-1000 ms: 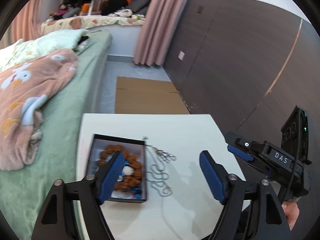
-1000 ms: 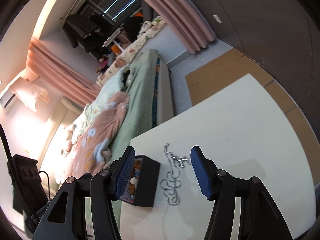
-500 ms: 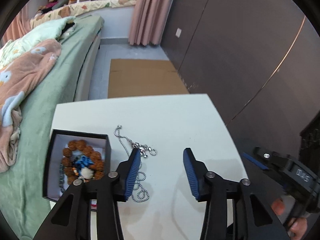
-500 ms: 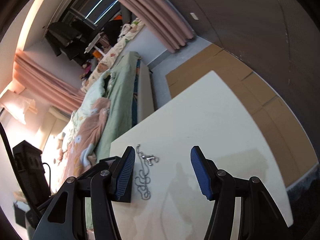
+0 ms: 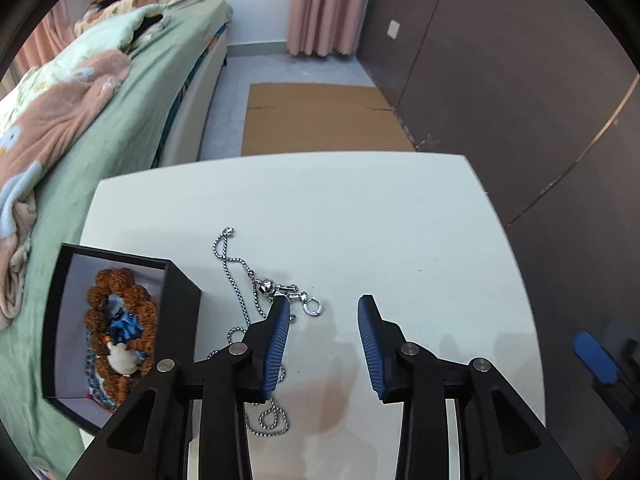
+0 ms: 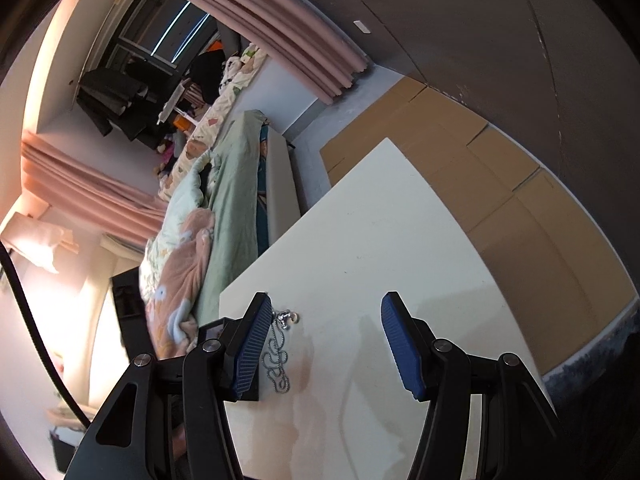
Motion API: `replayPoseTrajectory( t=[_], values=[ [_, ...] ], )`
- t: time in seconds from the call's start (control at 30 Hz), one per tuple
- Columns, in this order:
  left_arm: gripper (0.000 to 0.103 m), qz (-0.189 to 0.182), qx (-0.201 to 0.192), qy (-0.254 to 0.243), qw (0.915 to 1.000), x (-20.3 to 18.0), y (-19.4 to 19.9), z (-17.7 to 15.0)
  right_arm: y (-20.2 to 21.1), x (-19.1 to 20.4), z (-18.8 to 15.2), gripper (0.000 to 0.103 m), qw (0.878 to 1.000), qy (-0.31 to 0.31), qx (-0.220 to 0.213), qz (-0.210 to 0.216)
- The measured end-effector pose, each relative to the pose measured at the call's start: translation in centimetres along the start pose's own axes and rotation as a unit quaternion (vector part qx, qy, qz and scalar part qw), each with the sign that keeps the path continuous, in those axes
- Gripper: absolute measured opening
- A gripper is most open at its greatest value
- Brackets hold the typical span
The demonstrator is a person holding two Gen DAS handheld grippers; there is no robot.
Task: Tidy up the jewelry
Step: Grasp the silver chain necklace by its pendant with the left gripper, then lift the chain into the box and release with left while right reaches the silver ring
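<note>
The left gripper point(image 5: 322, 340) pointed steeply down at the white table point(image 5: 360, 216), and its blue ribbed jaws had just been closing; they stood partly spread, with only bare table between them. The thin silver ball-chain necklace point(image 5: 244, 280) lay mostly outside the left jaw: its loops ran under and behind that jaw, and its small silver clasp and ring point(image 5: 310, 306) lay just beside the jaw's tip, slightly inside the gap. To do this step well, I judged that the gripper should shift a little toward the side of its left jaw, so the clasp cluster comes between the pads, and go down until the tips touch the table before pinching, because a chain so thin slips out easily. Farther to the left of the jaws stood the open black square box point(image 5: 184, 292), touching the chain's side, with a brown beaded bracelet point(image 5: 120, 280) already inside. The right gripper point(image 6: 322, 340) hung with jaws wide spread and empty, the chain just beside its left jaw.
</note>
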State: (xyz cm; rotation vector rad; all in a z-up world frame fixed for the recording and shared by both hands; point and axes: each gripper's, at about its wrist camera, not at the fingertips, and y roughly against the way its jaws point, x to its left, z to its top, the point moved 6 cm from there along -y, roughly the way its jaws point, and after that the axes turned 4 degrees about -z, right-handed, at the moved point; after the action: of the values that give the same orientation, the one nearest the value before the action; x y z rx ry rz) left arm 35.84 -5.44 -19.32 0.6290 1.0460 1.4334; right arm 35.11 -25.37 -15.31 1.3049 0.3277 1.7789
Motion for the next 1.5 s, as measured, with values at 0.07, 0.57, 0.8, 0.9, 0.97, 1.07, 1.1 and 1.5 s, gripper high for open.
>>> replayPoseTrajectory(
  t=[0.07, 0.57, 0.8, 0.9, 0.97, 1.07, 1.1, 1.5],
  values=[
    [0.037, 0.007, 0.006, 0.009, 0.9999, 0.3, -0.8, 0.0, 0.1, -0.3, 0.1, 0.059, 1.0, -0.003, 0.001, 0.001],
    [0.037, 0.047, 0.004, 0.037, 0.9982, 2.8, -3.8, 0.5, -0.7, -0.9, 0.3, 0.059, 1.0, -0.004, 0.011, 0.002],
    [0.014, 0.036, -0.012, 0.04, 0.9985, 3.4, -3.2, 0.7, -1.4, -0.7, -0.1, 0.059, 1.0, -0.002, 0.018, -0.008],
    [0.013, 0.019, -0.019, 0.04, 0.9988, 3.2, -1.9, 1.0, -1.9, -0.5, -0.3, 0.059, 1.0, -0.002, 0.023, -0.012],
    [0.013, 0.005, -0.029, 0.035, 0.999, 2.8, -0.7, 1.1, -2.2, -0.2, -0.4, 0.059, 1.0, 0.002, 0.025, -0.013],
    [0.013, -0.013, -0.045, 0.028, 0.9985, 2.2, 1.3, 1.7, -2.7, 0.5, -0.6, 0.059, 0.999, 0.009, 0.028, -0.016],
    [0.013, -0.019, -0.05, 0.027, 0.9982, 2.0, 2.0, 1.9, -2.9, 0.7, -0.7, 0.059, 0.999, 0.011, 0.03, -0.017],
    [0.013, -0.071, -0.141, 0.003, 0.9875, 1.1, 12.6, 4.3, -5.7, 2.6, -1.9, 0.059, 0.997, 0.037, 0.054, -0.042]
  ],
)
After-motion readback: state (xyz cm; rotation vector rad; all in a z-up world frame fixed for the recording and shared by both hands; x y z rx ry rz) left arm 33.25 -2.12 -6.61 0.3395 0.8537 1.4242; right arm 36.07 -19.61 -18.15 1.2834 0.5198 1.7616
